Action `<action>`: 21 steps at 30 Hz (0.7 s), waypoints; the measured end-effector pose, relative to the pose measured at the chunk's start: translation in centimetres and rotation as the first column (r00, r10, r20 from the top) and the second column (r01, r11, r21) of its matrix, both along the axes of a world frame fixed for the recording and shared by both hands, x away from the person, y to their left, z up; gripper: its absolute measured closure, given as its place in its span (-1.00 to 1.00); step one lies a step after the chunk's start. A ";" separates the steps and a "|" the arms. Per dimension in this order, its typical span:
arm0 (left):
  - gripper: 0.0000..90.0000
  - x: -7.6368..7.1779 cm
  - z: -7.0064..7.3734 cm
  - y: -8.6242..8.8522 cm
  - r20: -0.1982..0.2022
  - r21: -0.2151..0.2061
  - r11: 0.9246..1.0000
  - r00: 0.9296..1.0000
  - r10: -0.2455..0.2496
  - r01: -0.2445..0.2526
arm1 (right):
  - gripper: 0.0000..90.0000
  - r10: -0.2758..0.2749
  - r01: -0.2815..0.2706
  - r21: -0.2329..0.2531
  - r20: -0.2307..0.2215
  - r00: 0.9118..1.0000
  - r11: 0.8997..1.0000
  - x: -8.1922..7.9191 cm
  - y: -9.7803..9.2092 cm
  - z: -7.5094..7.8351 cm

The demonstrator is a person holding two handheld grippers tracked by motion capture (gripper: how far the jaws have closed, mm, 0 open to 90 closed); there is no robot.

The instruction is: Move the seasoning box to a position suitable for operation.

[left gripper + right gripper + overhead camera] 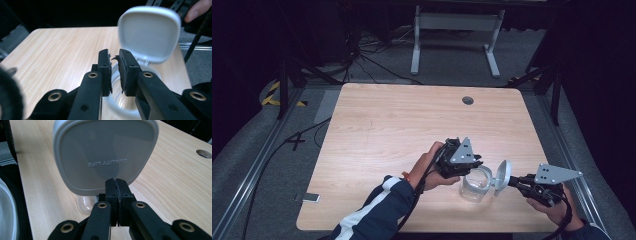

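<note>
Left gripper (pixel 468 169): jaws nearly closed, pinching the rim of a clear plastic container (pixel 475 184) on the pale wood-grain surface (pixel 402 120). Right gripper (pixel 511 180): jaws clamped on the rounded-square, matte grey lid (pixel 502 176), held upright just beside the container.

- High view: the wooden table (pixel 412 130) is brightly lit, apparently from above, with a pale washed-out sheen across its middle; the surroundings fall to near black.
- Left gripper view: the white lid (pixel 149 32) is softly blurred, and a dark smear in the lower left corner is out of focus.
- Right gripper view: embossed lettering on the lid reads sharply; soft shadows cross it.
</note>
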State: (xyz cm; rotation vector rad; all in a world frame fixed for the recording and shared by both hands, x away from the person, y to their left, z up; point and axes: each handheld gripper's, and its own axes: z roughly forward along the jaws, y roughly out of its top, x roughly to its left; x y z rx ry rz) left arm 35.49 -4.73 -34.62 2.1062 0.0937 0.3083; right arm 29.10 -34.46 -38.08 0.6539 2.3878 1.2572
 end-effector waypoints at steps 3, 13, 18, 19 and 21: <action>0.77 0.2 -0.3 1.8 -0.001 0.005 0.999 0.999 0.044 -0.044 | 0.98 -0.008 0.008 0.003 0.003 1.000 1.000 0.1 -0.2 0.1; 0.74 1.0 -3.0 8.7 -0.007 0.060 0.979 0.981 0.196 -0.195 | 0.98 -0.030 0.030 0.000 0.005 1.000 1.000 0.4 -0.6 0.2; 0.73 1.0 -4.4 12.0 -0.021 0.105 0.959 0.964 0.266 -0.262 | 0.98 -0.040 0.040 -0.001 0.010 0.999 0.999 0.4 -0.8 0.2; 0.72 0.9 -4.7 12.5 -0.016 0.108 0.956 0.961 0.276 -0.273 | 0.98 -0.039 0.039 -0.003 0.012 0.999 0.999 0.4 -0.8 0.2; 0.71 0.6 -5.3 14.2 -0.030 0.117 0.944 0.949 0.315 -0.310 | 0.98 -0.038 0.038 -0.005 0.013 0.999 0.999 0.4 -0.7 0.3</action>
